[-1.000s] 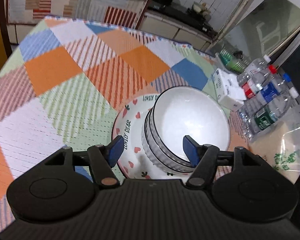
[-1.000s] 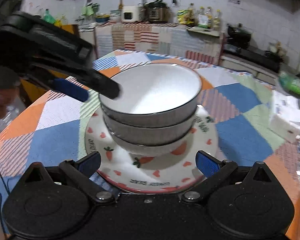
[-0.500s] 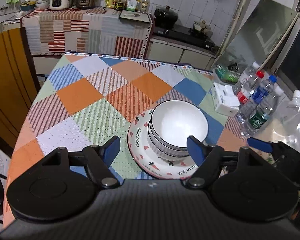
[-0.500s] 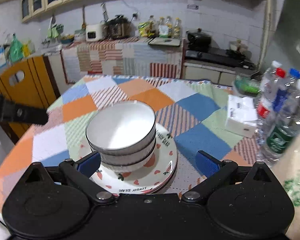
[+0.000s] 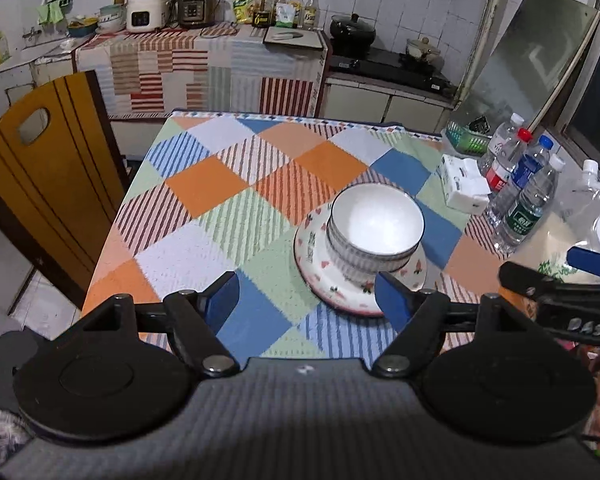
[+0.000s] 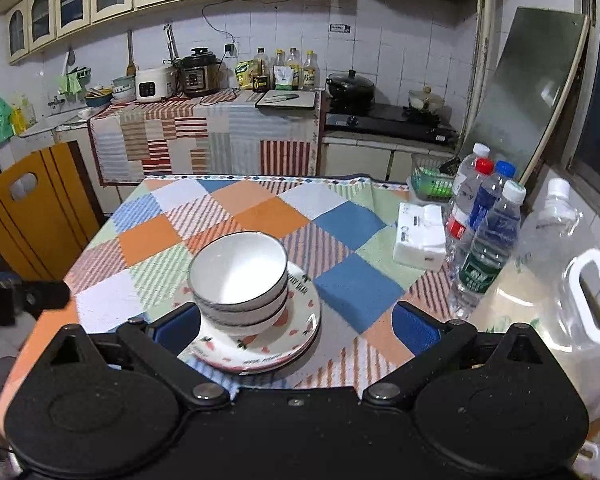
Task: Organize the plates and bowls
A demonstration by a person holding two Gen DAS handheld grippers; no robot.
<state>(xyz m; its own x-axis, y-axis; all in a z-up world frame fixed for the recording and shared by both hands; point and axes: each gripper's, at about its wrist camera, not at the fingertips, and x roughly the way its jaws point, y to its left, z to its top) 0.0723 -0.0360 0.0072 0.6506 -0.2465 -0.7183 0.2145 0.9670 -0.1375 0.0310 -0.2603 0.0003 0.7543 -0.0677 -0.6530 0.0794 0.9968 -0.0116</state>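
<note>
My left claw (image 5: 306,300) is spread wide with nothing in it, blue pads hanging over the near edge of the table (image 5: 204,184). Same deal with my right claw (image 6: 296,322): wide apart, empty, just above the cloth.

Right past the pads sits the stack of bowls (image 6: 239,280), three as far as I can count from the right view, glossy white inside with ribbed grey sides and a thin dark rim. They're nested on the plates (image 6: 304,322), which have red hearts, little carrots and lettering around the rim; the right view shows at least two plate edges, the left view doesn't let me separate them. The whole pile sits on the near right part of the checked woven tablecloth.

The left view catches my right claw's blue tip poking in at the edge, plus more of the wooden chair (image 5: 40,184). The right view shows the big clear plastic jug (image 6: 572,280) properly.

Farther back on the right: a white tissue pack (image 6: 420,240), four plastic water bottles (image 6: 488,248), then a green basket (image 6: 432,184).
</note>
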